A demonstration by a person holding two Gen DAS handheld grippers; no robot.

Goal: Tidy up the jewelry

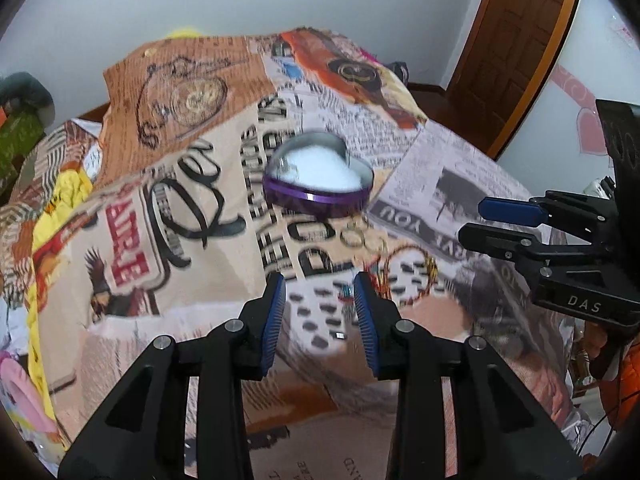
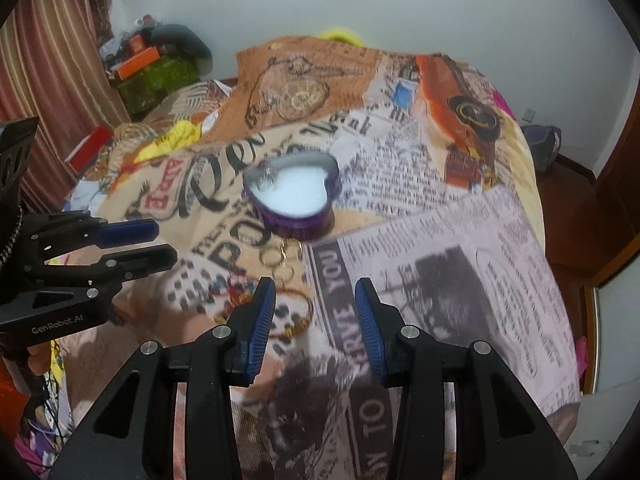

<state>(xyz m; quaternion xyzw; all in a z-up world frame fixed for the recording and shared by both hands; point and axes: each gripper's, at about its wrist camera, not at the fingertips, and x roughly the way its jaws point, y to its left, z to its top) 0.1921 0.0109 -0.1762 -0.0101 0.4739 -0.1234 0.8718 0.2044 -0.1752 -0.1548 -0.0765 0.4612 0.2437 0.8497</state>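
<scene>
White walls [image 2: 460,8], wooden door [image 1: 516,28], striped curtain [image 2: 52,60].

Jewelry inside heart box [image 2: 294,190] blurred, bangle [image 2: 294,312] partly hidden by jaws

Purple heart tin [image 1: 318,200], white lining.

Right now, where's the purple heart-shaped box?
The purple heart-shaped box sits open on the printed bedspread, centre of both wrist views, just beyond the gold rings and ahead of both tools.
</scene>
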